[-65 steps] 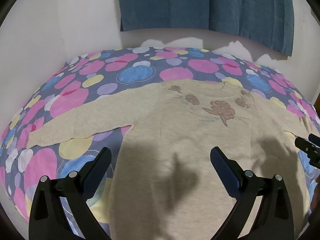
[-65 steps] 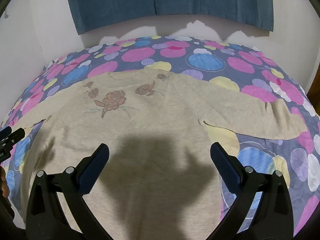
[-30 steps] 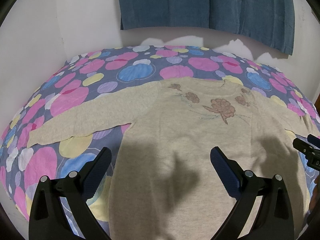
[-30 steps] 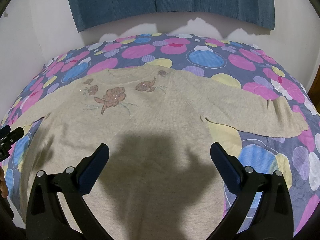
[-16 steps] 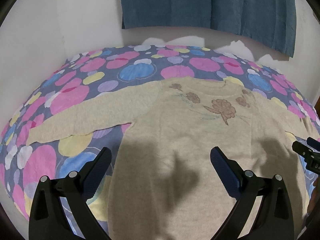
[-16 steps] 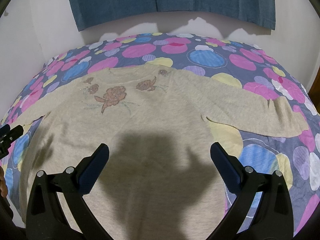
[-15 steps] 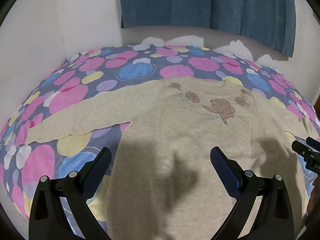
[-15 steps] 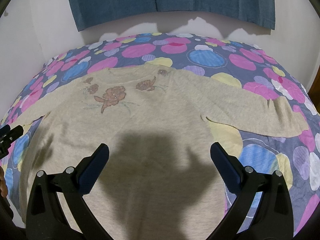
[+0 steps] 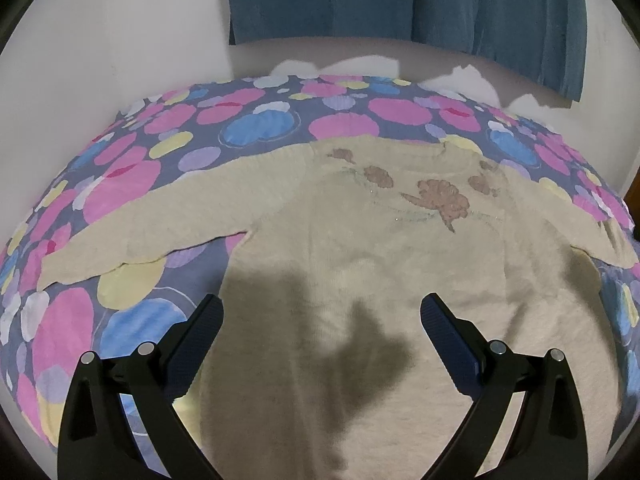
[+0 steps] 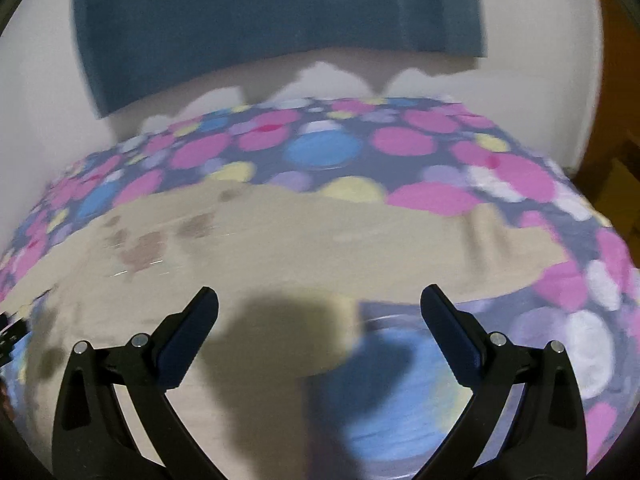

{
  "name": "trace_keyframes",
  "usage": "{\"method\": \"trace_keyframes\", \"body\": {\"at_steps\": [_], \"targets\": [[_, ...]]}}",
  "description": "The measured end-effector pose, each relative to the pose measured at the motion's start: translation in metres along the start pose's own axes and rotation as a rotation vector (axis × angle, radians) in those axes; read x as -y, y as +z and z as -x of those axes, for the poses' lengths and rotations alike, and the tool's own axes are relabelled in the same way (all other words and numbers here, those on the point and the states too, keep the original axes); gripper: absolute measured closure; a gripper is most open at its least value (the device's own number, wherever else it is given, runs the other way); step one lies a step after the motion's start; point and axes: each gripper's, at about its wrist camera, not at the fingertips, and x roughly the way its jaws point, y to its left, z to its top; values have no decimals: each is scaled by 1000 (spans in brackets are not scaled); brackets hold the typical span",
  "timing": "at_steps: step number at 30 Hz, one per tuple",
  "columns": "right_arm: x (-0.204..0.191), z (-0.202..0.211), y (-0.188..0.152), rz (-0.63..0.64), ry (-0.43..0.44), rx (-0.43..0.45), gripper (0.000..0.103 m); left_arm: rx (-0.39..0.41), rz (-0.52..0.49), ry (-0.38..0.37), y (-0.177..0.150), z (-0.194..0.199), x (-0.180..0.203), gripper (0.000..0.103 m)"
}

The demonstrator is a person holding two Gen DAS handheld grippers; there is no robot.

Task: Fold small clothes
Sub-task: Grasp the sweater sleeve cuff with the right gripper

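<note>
Both your left gripper (image 9: pixel 322 314) and right gripper (image 10: pixel 319 307) gape wide and empty above the sweater (image 9: pixel 360 264), spread flat mid-bed for folding.

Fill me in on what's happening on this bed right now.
A person holds a gripper in each hand above a beige knit sweater with brown flower embroidery, spread flat and face up on a bedspread printed with pink, blue and yellow circles. Both sleeves lie stretched out to the sides. The left gripper hangs open over the sweater's body. The right gripper is open too, over the sweater's edge near one sleeve; its view is blurred. No fold has been made yet.
</note>
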Motion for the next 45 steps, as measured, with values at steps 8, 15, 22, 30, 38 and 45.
{"method": "trace_keyframes", "body": {"at_steps": [8,15,22,30,38,45], "targets": [[201,-39,6,-485,-70,-61,34,-16,29,23,2,-14,-9,5],[291,-91,-24,-835,54,-115,44,-57,52,40,0,-26,-14,5],[306,-115,-30,-949,150,-51,53,-75,38,52,1,-31,-8,5],[330,-86,-54,-989,85,26,99,-65,32,53,1,-27,-9,5],[310,-63,-39,-914,89,86,99,-63,28,53,2,-28,-10,5],[202,-15,42,-647,228,192,99,-40,31,87,3,-24,-34,5]]}}
